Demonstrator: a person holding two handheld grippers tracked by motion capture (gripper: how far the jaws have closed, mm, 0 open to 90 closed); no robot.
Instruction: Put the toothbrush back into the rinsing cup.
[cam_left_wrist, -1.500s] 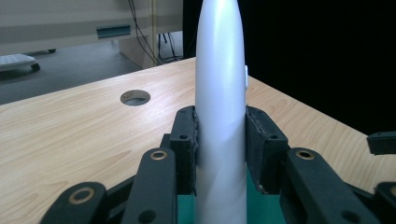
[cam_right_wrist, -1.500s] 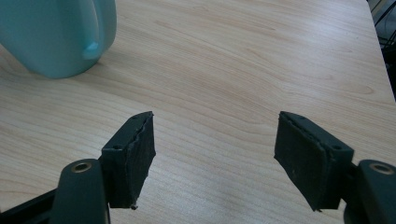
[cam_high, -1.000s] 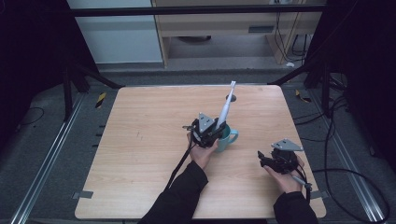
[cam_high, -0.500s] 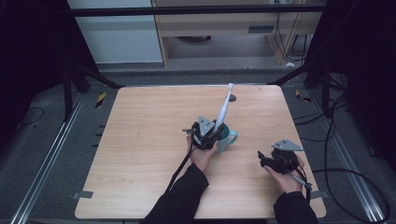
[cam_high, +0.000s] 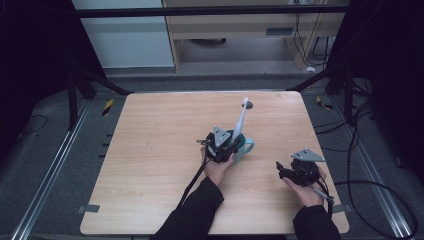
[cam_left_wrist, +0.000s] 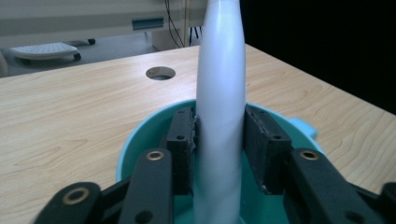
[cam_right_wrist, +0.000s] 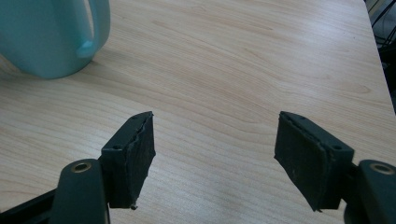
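Observation:
A teal mug (cam_high: 244, 148) stands right of the table's middle, and a long white utensil (cam_high: 240, 119) stands in it and leans toward the far edge. My left gripper (cam_high: 223, 143) reaches over the mug's near rim (cam_left_wrist: 140, 136). Its jaws have just been opening. The white utensil (cam_left_wrist: 219, 88) rises between the pads, which sit close on either side without pressing it. My right gripper (cam_high: 283, 170) rests low near the front right and points left. It (cam_right_wrist: 217, 149) is open over bare wood, with the mug (cam_right_wrist: 46, 37) ahead to its left.
A round cable hole (cam_high: 249, 105) lies in the tabletop beyond the mug, and it (cam_left_wrist: 160, 73) shows past the rim. Cables trail from both grippers toward the front edge. Dark frames and floor cables surround the table (cam_high: 150, 150).

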